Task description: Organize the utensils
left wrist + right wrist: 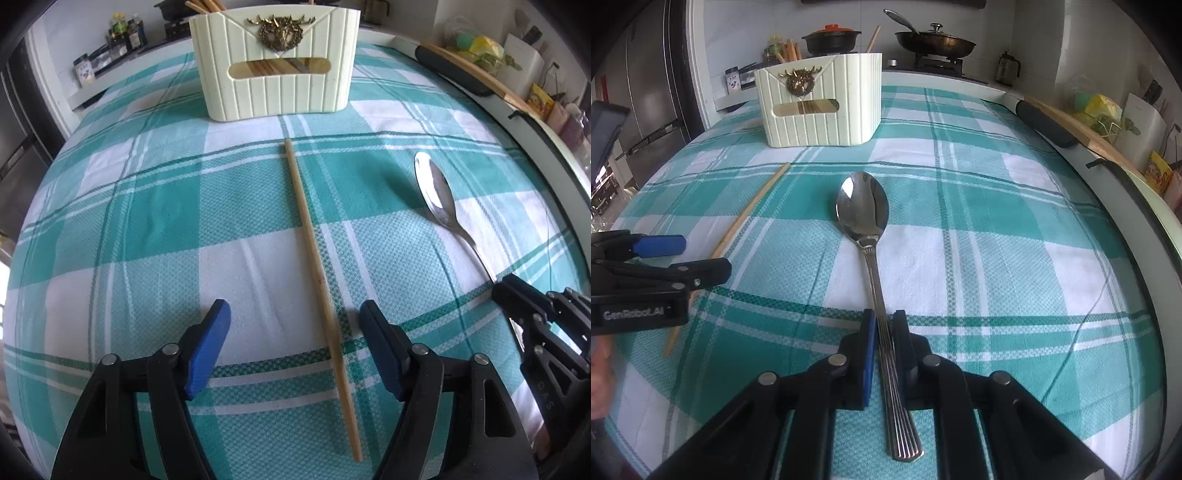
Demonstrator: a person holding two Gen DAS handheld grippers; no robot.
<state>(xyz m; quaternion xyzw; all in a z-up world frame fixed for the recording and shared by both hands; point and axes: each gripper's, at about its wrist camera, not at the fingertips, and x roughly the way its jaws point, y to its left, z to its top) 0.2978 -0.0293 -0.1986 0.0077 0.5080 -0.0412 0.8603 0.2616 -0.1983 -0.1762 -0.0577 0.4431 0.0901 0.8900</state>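
Observation:
A wooden chopstick (pixel 317 273) lies on the checked cloth between the wide-open fingers of my left gripper (pixel 295 321), nearer the right finger. It also shows in the right wrist view (pixel 746 214). A steel spoon (pixel 868 236) lies to its right, bowl away from me. My right gripper (pixel 884 328) is closed around the spoon's handle, the pads touching it. The spoon (pixel 437 199) and right gripper (pixel 517 295) also show in the left wrist view. A cream utensil holder (pixel 277 62) with chopsticks inside stands at the far side, also in the right wrist view (pixel 820 103).
The table's white rim (pixel 1145 206) curves along the right, with a black pad and wooden board (pixel 1067 118) on it. A stove with pans (pixel 934 44) and bottles (pixel 125 33) stand behind the table. The left gripper (pixel 657 258) sits at the left edge.

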